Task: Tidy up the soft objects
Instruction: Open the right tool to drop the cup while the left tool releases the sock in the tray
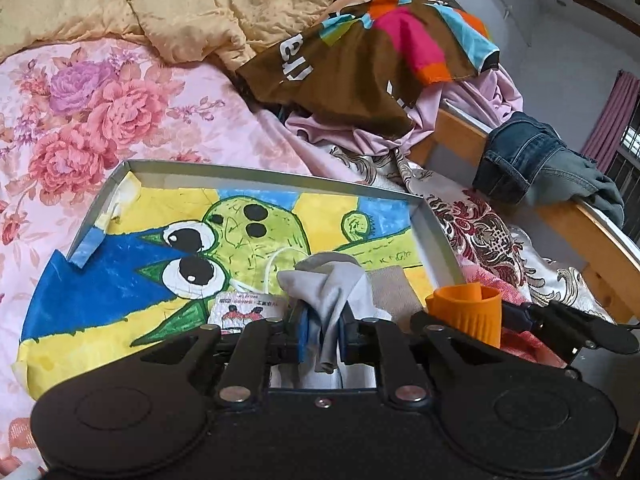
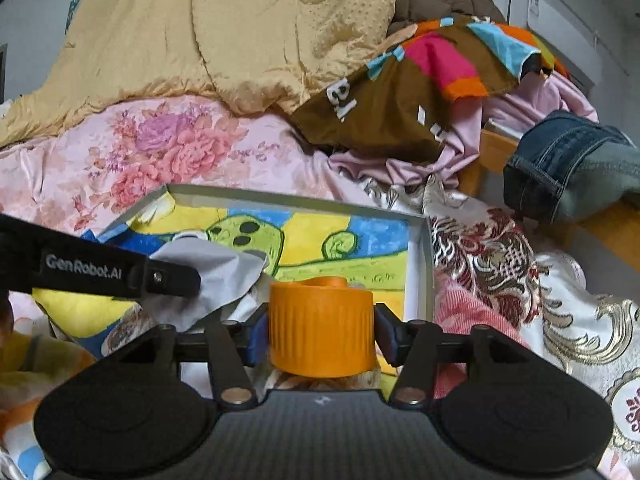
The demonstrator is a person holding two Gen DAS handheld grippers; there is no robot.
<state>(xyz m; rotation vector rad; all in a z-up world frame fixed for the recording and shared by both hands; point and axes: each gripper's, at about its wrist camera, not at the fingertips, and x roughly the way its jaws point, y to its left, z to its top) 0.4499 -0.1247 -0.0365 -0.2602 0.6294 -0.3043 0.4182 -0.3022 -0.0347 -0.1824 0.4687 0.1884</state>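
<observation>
A shallow box (image 1: 256, 170) lined with a bright cartoon drawing lies on the bed; it also shows in the right wrist view (image 2: 420, 240). My left gripper (image 1: 323, 334) is shut on a grey cloth (image 1: 332, 284), held over the box's near part; the cloth also shows in the right wrist view (image 2: 216, 276). My right gripper (image 2: 322, 336) is shut on an orange ribbed cup-shaped object (image 2: 322, 328), just right of the left gripper; it also shows in the left wrist view (image 1: 466, 308). A white printed packet (image 1: 248, 306) with a cord lies in the box.
A pink floral bedspread (image 1: 100, 112) lies left. A yellow quilt (image 1: 180, 4) is heaped behind. A brown multicoloured garment (image 1: 380, 56) and lilac cloth (image 1: 472, 96) are piled at the back right. Jeans (image 1: 524, 160) hang on the wooden bed rail (image 1: 580, 216). Brocade fabric (image 2: 500, 264) lies right.
</observation>
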